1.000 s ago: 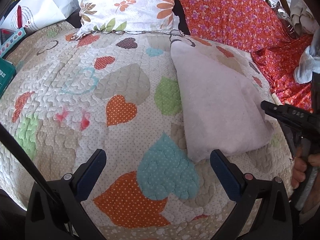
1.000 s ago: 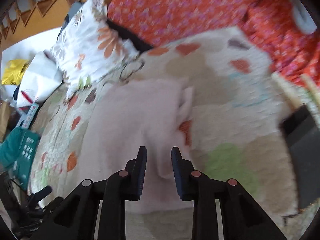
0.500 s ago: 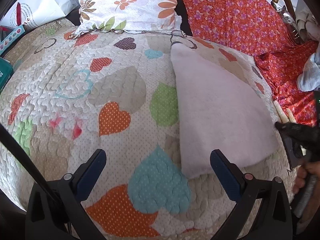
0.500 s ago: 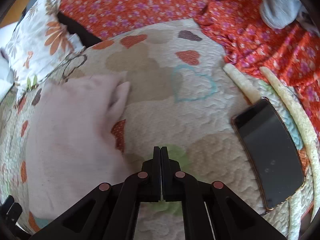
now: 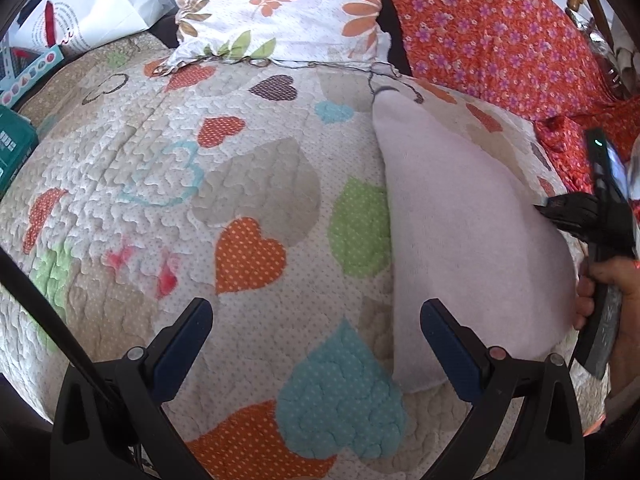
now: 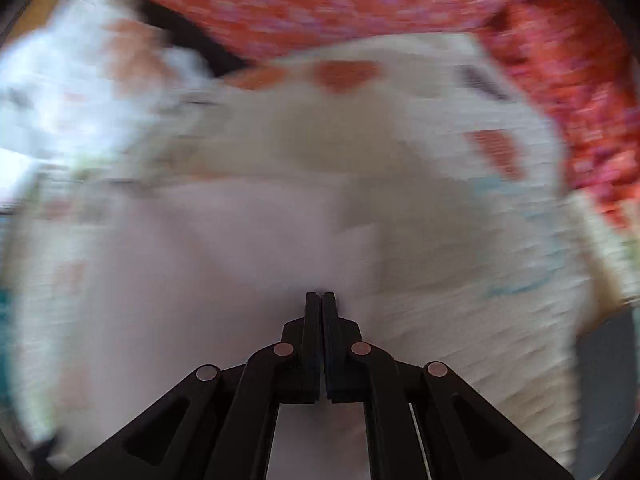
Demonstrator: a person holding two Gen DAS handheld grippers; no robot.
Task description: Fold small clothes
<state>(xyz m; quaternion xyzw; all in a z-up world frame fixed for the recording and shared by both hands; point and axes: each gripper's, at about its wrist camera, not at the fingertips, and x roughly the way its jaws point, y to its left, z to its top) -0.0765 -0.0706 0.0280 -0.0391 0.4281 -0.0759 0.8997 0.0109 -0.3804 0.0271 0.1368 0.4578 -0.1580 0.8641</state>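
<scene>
A pale pink folded cloth [image 5: 460, 232] lies flat on the heart-patterned quilt [image 5: 240, 184], right of centre in the left wrist view. My left gripper [image 5: 316, 340] is open and empty, low over the quilt near the cloth's near left corner. My right gripper [image 5: 560, 208] is at the cloth's right edge, held by a hand [image 5: 608, 292]. In the blurred right wrist view the right gripper [image 6: 321, 300] is shut, its tips at the cloth [image 6: 200, 280]. I cannot tell whether it pinches the fabric.
A floral pillow [image 5: 280, 12] lies at the quilt's far edge. Red floral fabric [image 5: 500, 40] covers the far right. A white bag [image 5: 88, 4] and a teal box [image 5: 12, 148] sit at the left.
My right gripper closed, swung away to the right over the quilt, then came back to the cloth's right edge. The cloth now lies flatter. My left gripper stayed open, drifting slightly.
</scene>
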